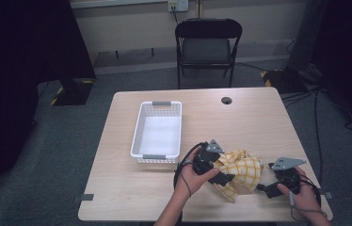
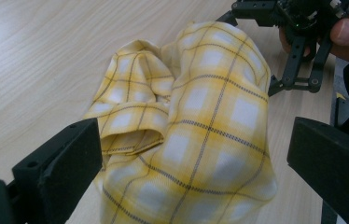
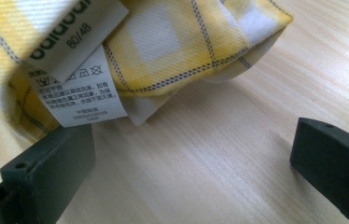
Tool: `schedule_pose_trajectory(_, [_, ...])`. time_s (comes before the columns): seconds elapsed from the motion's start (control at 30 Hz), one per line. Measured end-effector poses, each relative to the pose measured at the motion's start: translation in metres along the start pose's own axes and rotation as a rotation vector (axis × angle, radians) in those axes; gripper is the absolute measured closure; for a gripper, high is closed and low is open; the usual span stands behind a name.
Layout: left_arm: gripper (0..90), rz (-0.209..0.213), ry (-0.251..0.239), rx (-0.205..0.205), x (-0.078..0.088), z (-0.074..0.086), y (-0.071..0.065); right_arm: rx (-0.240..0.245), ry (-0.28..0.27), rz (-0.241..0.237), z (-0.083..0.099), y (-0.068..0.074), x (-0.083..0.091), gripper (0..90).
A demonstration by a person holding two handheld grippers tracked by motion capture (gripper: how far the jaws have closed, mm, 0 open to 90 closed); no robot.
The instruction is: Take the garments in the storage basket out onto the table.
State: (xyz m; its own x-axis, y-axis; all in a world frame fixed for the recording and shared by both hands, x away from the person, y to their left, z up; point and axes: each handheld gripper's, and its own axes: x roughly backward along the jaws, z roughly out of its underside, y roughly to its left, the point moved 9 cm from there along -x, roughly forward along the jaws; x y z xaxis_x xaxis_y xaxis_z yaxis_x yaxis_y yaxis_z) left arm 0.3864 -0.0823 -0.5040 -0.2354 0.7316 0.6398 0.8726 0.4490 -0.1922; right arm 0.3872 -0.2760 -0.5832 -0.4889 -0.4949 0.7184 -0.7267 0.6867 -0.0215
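While both grippers work low in frame:
Cloths: one yellow checked cloth [image 1: 241,170], bunched.
Baskets: one white basket [image 1: 157,133], left-centre.
Left gripper [image 2: 186,172]: jaws apart, straddling cloth.
Right gripper [image 3: 191,172]: jaws apart, bare table [image 1: 249,117] between.

A lab-like recording room is showing: a lone wooden desk [image 1: 259,117] is standing mid-frame on grey carpet, a folding chair [image 1: 207,47] is waiting at top centre, and cables [image 1: 317,122] are trailing along the right edge beside dark curtains.
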Motion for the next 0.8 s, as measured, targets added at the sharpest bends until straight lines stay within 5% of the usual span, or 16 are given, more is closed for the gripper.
schedule_pose_trajectory(0.8, [2.8,-0.027,-0.014,0.022,0.016,0.023,0.006,0.0,0.0,0.0,0.0,0.0,0.0,0.0])
